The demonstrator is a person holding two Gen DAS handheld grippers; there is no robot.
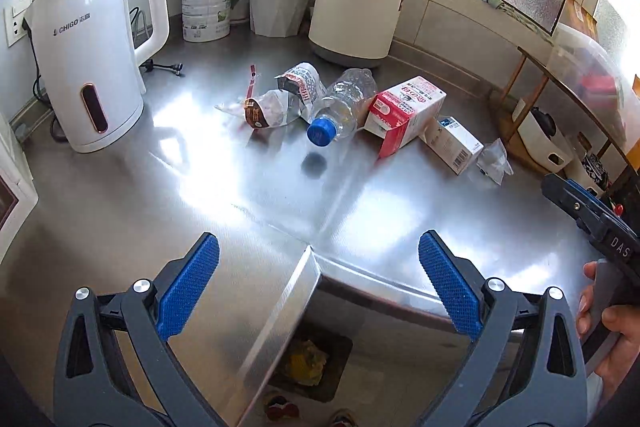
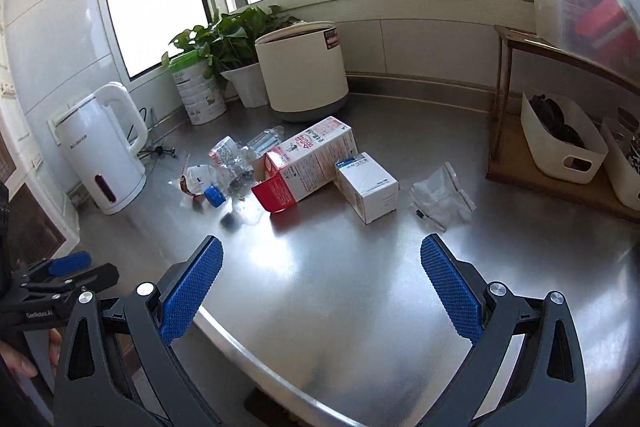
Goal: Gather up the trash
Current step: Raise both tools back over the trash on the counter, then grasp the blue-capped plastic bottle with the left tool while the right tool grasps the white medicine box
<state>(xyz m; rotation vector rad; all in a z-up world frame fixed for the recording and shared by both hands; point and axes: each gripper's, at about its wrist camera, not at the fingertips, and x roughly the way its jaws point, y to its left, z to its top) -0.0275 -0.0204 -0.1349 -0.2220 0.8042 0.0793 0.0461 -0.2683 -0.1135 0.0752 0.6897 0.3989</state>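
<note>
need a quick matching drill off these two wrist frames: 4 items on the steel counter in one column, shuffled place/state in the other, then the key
Column 1
1. plastic bottle
2. red and white carton
3. kettle
4. clear bag

Column 2
A. upright at the counter's left end, by the wall socket
B. crushed, on its side, blue cap toward the cameras
C. lying flat, rightmost of the litter, beside the small white box
D. on its side, top flaps open, between the bottle and the small white box

Pairs: 1-B, 2-D, 3-A, 4-C
</note>
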